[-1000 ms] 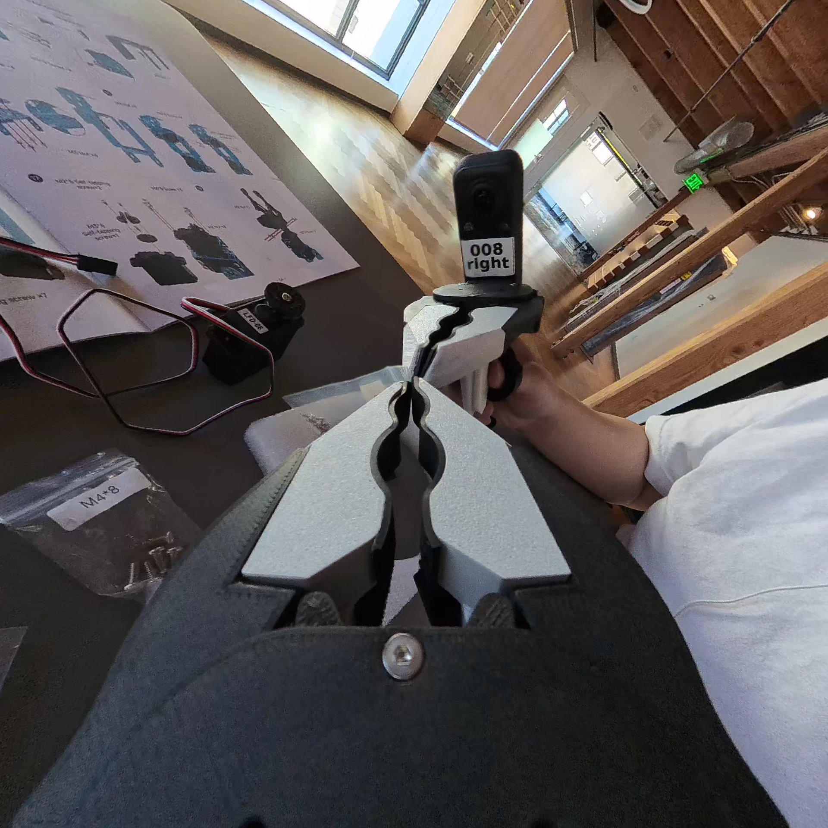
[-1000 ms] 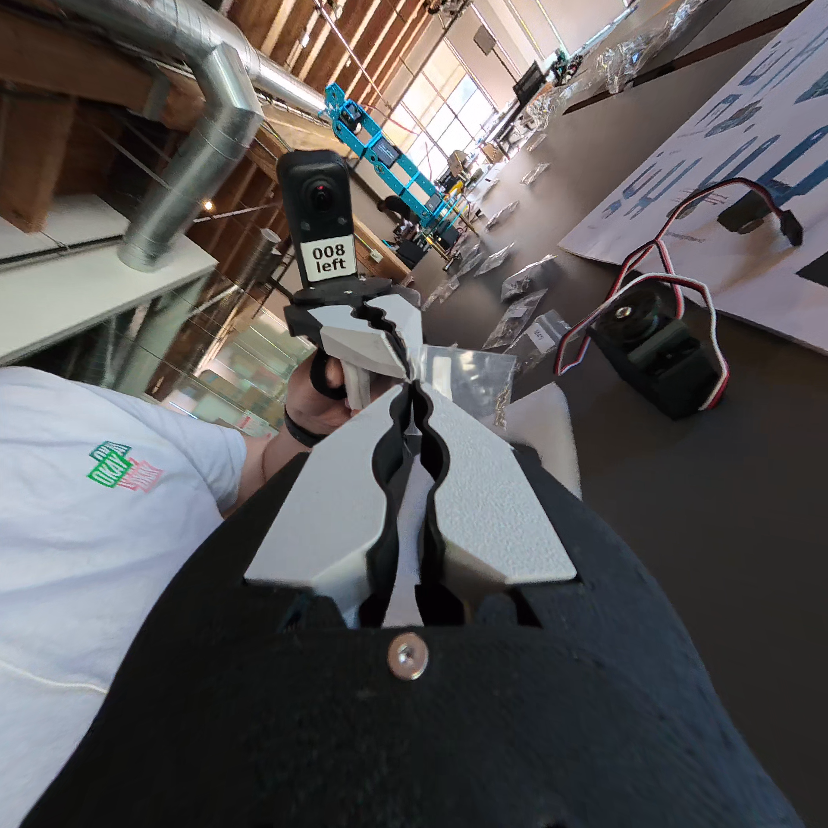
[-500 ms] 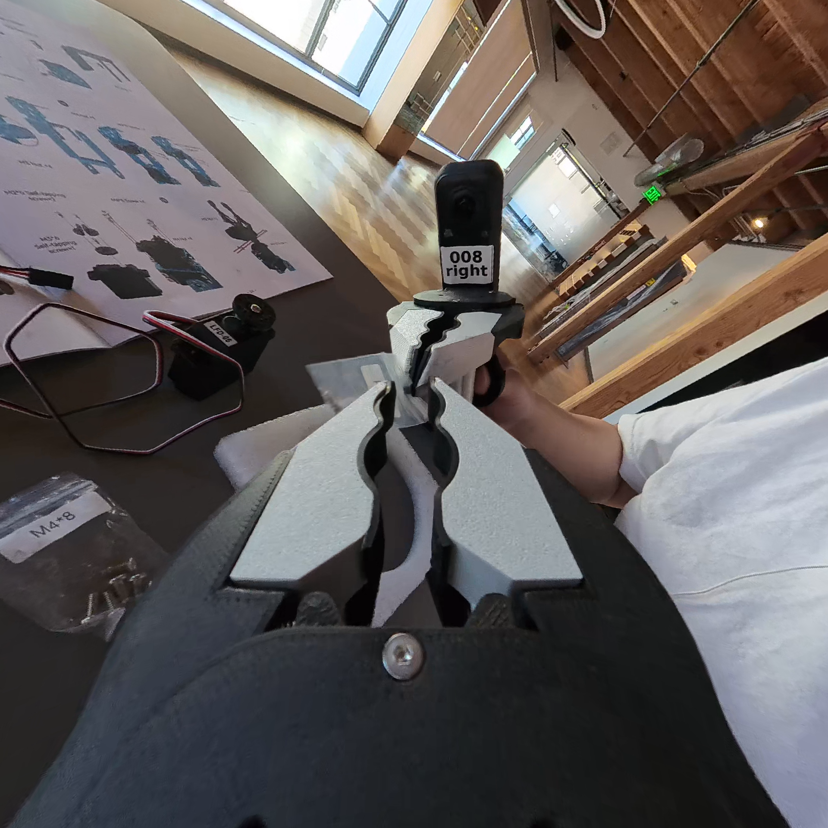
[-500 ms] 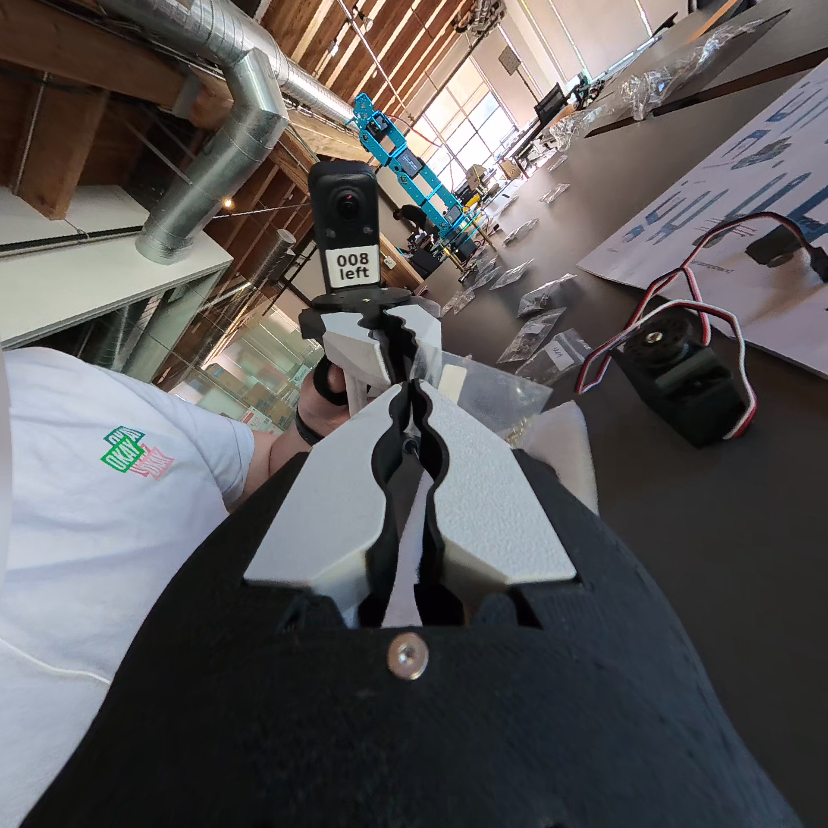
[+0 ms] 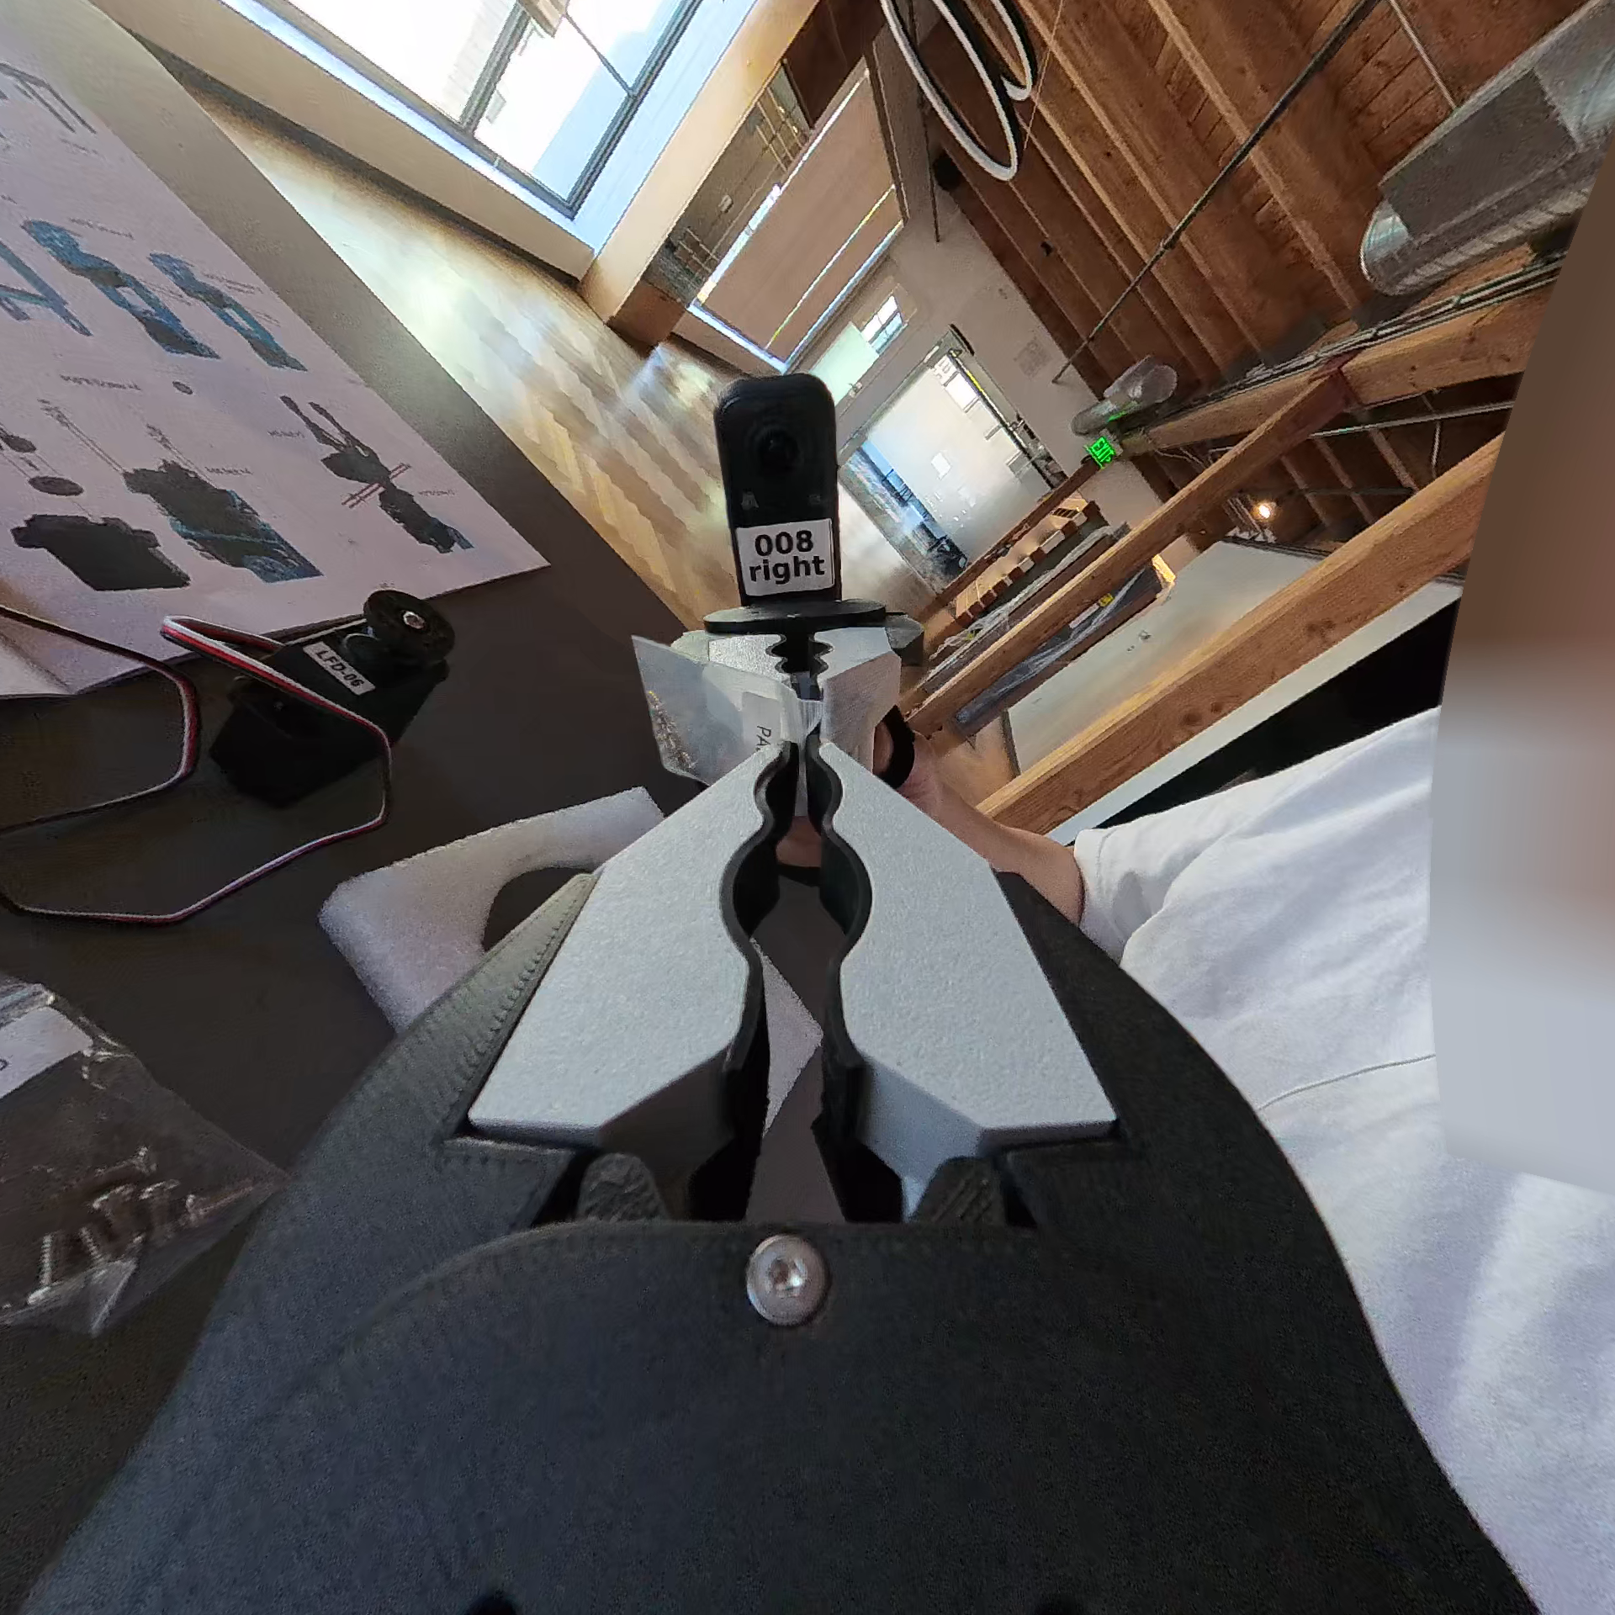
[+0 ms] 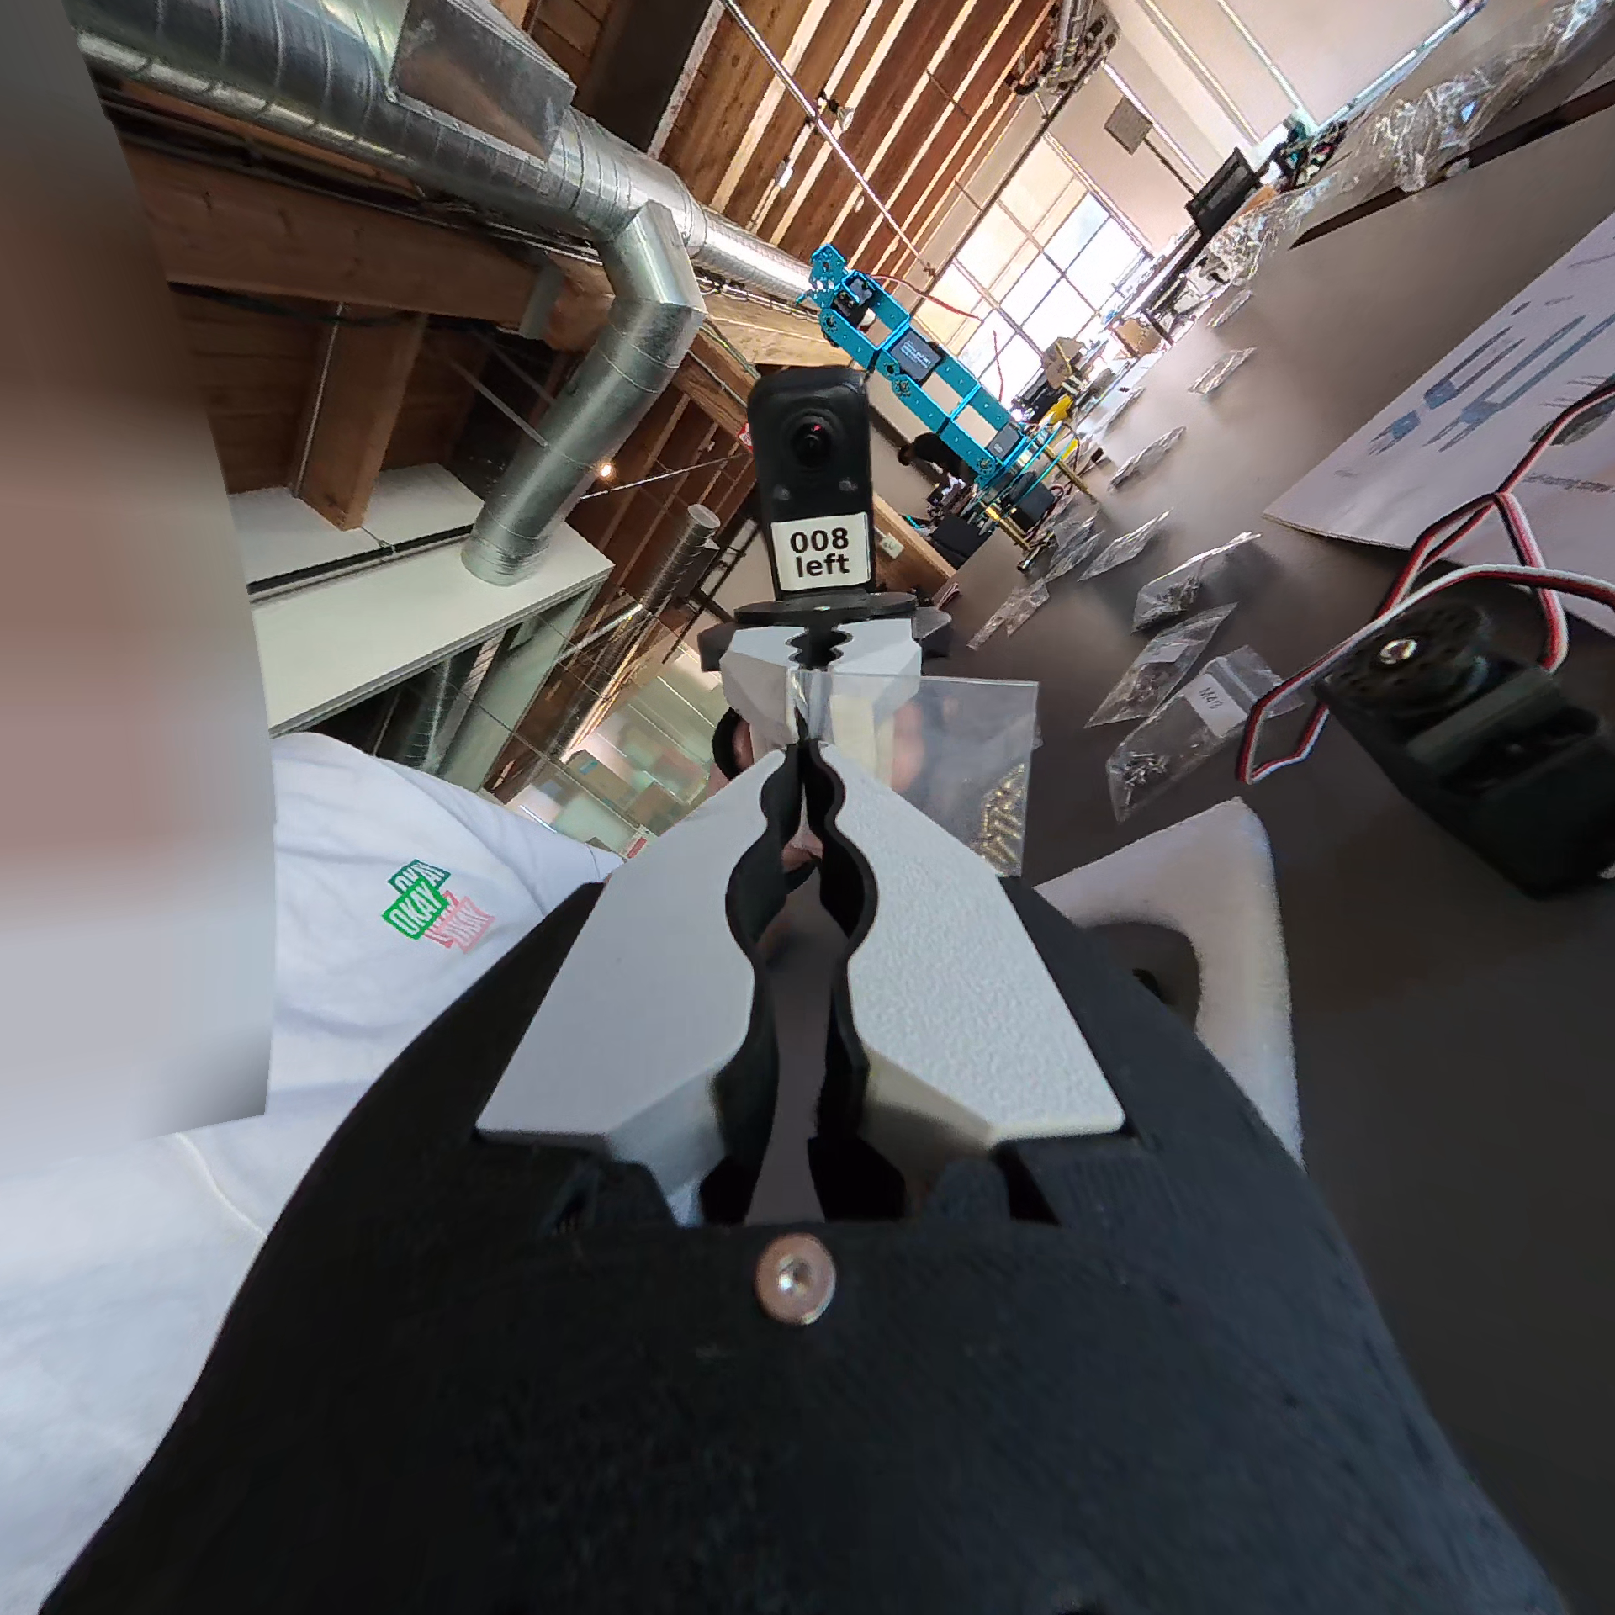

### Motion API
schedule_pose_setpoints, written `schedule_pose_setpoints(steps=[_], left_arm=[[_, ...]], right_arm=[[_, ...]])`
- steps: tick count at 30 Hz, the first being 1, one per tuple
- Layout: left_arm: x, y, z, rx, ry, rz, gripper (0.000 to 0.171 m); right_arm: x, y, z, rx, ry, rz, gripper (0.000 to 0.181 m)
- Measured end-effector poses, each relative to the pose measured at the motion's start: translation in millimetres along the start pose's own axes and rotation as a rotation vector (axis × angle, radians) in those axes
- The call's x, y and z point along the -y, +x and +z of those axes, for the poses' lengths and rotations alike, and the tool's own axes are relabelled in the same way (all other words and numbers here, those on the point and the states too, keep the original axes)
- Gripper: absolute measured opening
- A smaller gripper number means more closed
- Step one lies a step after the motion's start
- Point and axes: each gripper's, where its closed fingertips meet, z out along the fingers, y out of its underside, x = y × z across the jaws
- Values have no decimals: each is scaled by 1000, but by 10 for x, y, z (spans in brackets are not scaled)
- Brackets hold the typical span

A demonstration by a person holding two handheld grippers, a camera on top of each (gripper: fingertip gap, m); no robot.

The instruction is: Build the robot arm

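A small clear plastic bag (image 5: 712, 710) with brass screws and a white label hangs in the air between my two grippers, which face each other. My left gripper (image 5: 804, 753) is shut on one edge of the bag. My right gripper (image 6: 802, 750) is shut on the bag (image 6: 948, 752) from the opposite side. The right gripper also shows in the left wrist view (image 5: 806, 690), and the left gripper shows in the right wrist view (image 6: 800, 677), each pinching the bag near its top corner. The bag is held above the dark table (image 5: 542, 664).
A black servo (image 5: 323, 699) with red, white and black wires lies on the table, also in the right wrist view (image 6: 1486, 734). A white foam piece (image 5: 454, 900) lies below the grippers. A printed sheet (image 5: 175, 393), several screw bags (image 6: 1171, 673) and a blue robot arm (image 6: 926, 367) are around. The grippers are tip to tip, or close to it.
My left gripper opened half a second ago and has closed again on the bag. Both grippers and the bag have risen above the foam piece.
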Motion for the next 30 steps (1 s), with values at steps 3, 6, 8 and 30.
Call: schedule_pose_setpoints(steps=[3,6,8,30], left_arm=[[-18,-30,-6,22,-16,10,0],[-25,-51,-8,31,-20,4,0],[-29,-60,-9,33,-23,-1,0],[-48,57,15,-79,-26,-71,1]], right_arm=[[-15,35,1,-16,-9,13,0],[-18,57,0,-25,-8,26,0],[-21,69,-1,-30,-5,33,0],[-39,-53,-32,97,-6,156,0]])
